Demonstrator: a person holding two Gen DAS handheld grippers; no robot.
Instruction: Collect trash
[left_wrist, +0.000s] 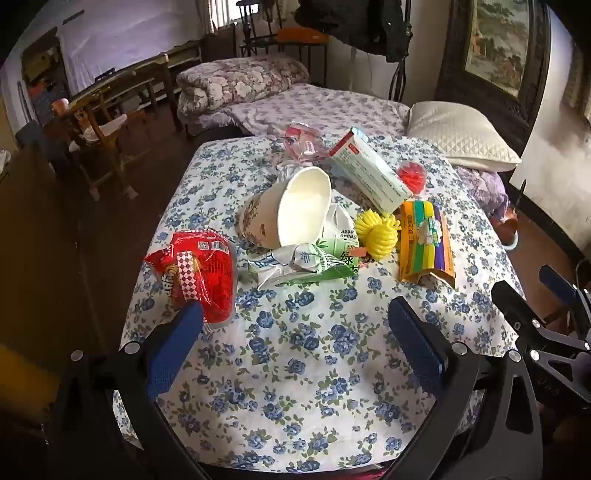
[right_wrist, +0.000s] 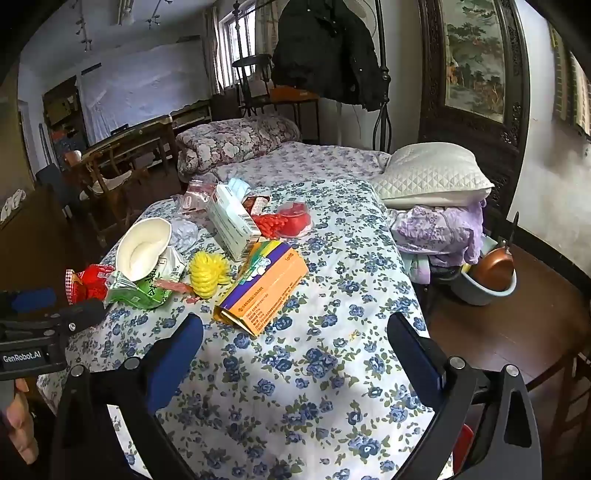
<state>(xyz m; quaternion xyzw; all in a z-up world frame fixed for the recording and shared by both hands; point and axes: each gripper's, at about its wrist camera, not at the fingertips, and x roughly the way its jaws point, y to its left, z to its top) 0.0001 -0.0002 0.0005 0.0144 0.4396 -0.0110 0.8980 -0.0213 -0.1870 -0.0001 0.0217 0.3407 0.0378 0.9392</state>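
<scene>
My left gripper (left_wrist: 295, 332) and right gripper (right_wrist: 295, 347) both stand released, jaws wide, nothing between them, above the floral cloth (left_wrist: 314, 369). Landmark: the white paper bowl (left_wrist: 291, 208), tipped on its side. The trash lies around it: red wrapper (left_wrist: 199, 273) left, green tea carton (left_wrist: 314, 254) just beneath, orange box (left_wrist: 424, 240) right.

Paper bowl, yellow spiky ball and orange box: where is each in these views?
paper bowl (left_wrist: 295, 206), left wrist view, white inner wall.
yellow spiky ball (right_wrist: 207, 275), right wrist view, middle of its body.
orange box (right_wrist: 266, 291), right wrist view, orange side panel.
</scene>
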